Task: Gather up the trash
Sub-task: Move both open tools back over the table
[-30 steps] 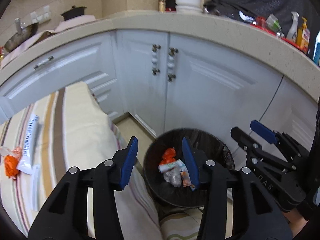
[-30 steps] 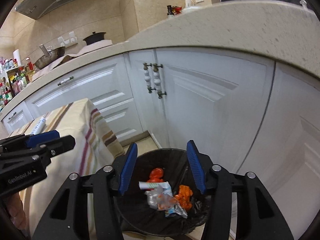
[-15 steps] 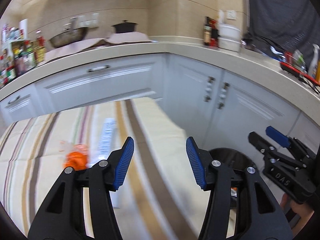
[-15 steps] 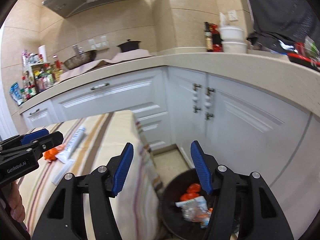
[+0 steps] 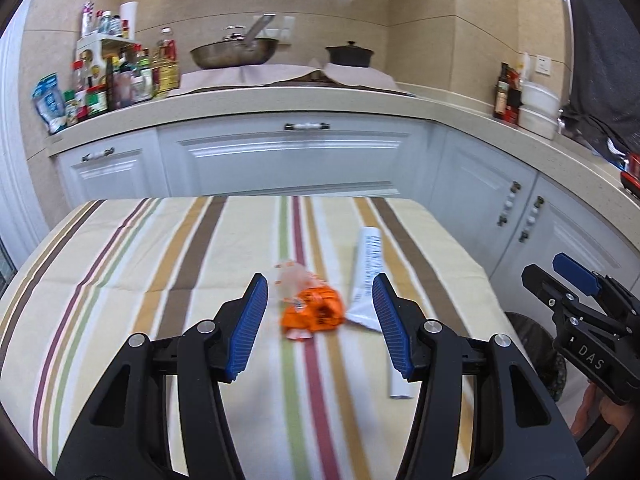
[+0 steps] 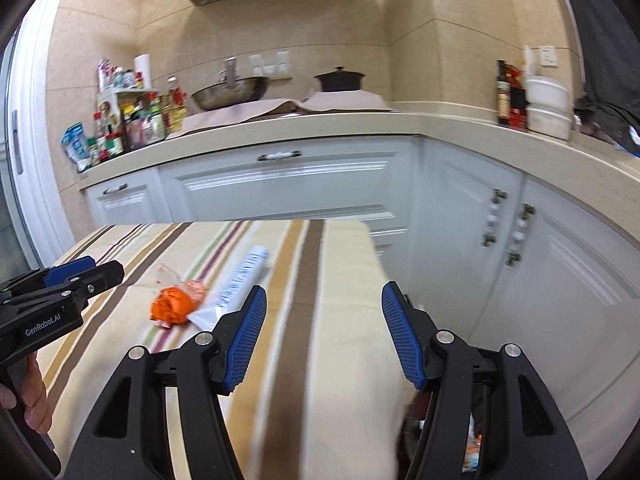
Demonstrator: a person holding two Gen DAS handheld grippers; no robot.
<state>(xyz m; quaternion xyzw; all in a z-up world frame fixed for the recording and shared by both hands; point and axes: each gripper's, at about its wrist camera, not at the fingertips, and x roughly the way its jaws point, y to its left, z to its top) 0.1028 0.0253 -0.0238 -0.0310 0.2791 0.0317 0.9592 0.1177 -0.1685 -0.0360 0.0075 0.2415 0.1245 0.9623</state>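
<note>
An orange crumpled wrapper [image 5: 312,312] lies on the striped tablecloth [image 5: 160,260], with a clear plastic scrap [image 5: 292,276] behind it and a white tube [image 5: 366,276] to its right. A thin white strip [image 5: 400,384] lies nearer me. My left gripper [image 5: 318,328] is open and empty, hovering just before the wrapper. My right gripper [image 6: 322,336] is open and empty over the table's right edge; it also shows in the left wrist view [image 5: 576,280]. The wrapper [image 6: 172,304] and tube [image 6: 236,288] lie left of it. The black trash bin [image 5: 532,344] stands below the table's right side.
White kitchen cabinets [image 5: 296,160] wrap behind and to the right of the table. The counter [image 5: 280,100] holds bottles [image 5: 120,76], a wok [image 5: 232,52], a black pot [image 5: 348,56] and white containers [image 5: 536,108].
Both grippers swung up and left from over the trash bin to face the table. The left one now faces the orange wrapper. Both stayed open and empty.
</note>
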